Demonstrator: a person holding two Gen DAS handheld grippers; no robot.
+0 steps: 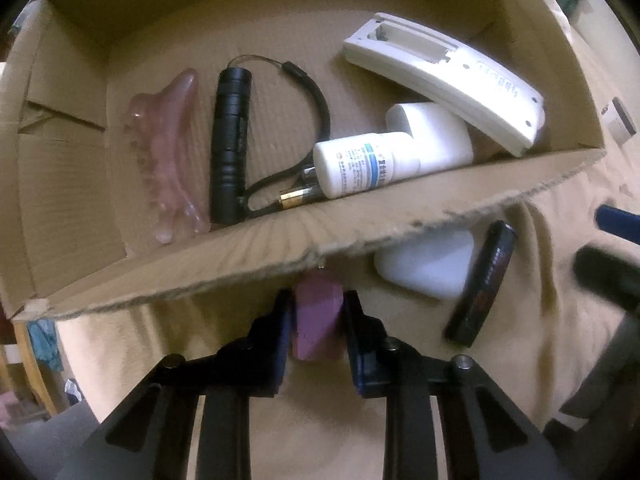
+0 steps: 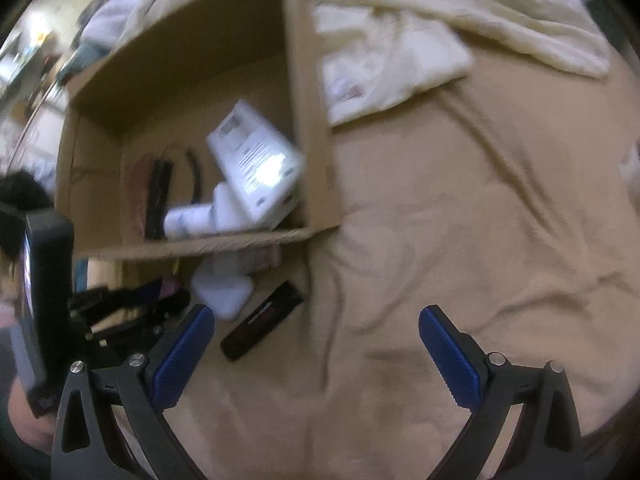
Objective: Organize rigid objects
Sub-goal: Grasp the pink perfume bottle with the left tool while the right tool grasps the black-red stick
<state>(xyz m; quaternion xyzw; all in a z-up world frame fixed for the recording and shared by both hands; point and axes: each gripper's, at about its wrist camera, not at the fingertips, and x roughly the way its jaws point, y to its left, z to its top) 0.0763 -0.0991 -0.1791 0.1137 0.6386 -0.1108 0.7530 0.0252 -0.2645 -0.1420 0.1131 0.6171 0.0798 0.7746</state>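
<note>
Left wrist view: my left gripper (image 1: 317, 322) pinches a purple block (image 1: 318, 320) under the cardboard box (image 1: 240, 256) edge; lifting may snag it. Right gripper (image 2: 316, 344) spread, empty.

Dim warm light, blurred fisheye edges

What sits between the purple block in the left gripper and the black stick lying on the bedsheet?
A white case lies between the purple block and the black stick, seen in the left wrist view.
</note>
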